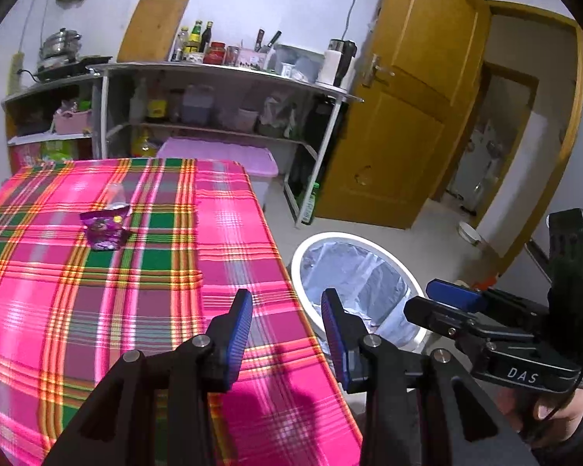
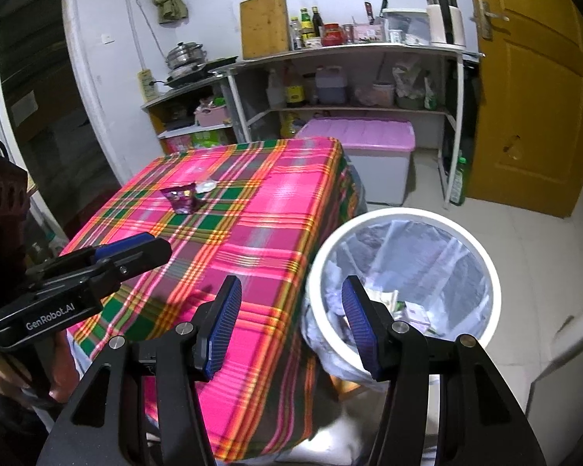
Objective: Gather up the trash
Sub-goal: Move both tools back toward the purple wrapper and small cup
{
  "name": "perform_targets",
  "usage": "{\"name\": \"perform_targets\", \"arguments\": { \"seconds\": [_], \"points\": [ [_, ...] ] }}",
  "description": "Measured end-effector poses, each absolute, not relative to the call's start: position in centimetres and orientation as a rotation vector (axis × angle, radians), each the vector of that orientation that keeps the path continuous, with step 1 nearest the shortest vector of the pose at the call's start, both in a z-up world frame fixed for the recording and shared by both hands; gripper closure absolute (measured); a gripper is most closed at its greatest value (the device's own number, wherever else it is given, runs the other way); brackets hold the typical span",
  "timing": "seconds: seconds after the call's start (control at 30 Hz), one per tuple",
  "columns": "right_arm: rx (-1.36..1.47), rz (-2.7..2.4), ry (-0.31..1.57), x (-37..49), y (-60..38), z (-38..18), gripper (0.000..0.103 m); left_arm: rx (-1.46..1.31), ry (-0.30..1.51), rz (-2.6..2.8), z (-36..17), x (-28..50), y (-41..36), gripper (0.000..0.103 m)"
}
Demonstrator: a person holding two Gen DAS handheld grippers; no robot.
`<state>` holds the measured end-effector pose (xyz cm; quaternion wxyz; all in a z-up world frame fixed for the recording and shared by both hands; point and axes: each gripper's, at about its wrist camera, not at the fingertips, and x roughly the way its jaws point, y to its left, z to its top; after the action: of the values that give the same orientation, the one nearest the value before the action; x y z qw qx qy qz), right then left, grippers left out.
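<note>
Left gripper (image 1: 287,312): jaws apart, empty, over table edge. Right gripper (image 2: 291,303): jaws apart, empty, beside white bin (image 2: 482,248), probably kept near for drop-off. Purple wrapper (image 1: 105,229): far across plaid tablecloth (image 1: 77,310), standing crumpled, torn mouth upward, long axis roughly vertical. Clear plastic scrap (image 2: 206,186) touching behind.

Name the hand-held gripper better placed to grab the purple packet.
Probably left: the left hand-held gripper hangs open over the tablecloth, on the packet's side; the right straddles the bin.
</note>
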<state>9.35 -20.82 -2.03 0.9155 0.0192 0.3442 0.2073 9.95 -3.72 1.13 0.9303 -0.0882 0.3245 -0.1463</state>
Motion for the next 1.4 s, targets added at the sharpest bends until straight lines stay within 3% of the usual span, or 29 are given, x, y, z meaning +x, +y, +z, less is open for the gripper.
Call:
{"name": "perform_targets", "arguments": {
  "seconds": [0.93, 1.4],
  "points": [
    [-0.003, 0.545, 0.708, 10.9, -15.2, -1.9, 0.048, -0.214, 0.638, -0.128, 1.0, 8.3, 2.7, 0.066],
    [-0.066, 0.614, 0.735, 13.9, -10.1, -2.4, 0.048, -0.218, 0.647, -0.042, 0.1, 11.1, 8.3, 0.066]
  ]
}}
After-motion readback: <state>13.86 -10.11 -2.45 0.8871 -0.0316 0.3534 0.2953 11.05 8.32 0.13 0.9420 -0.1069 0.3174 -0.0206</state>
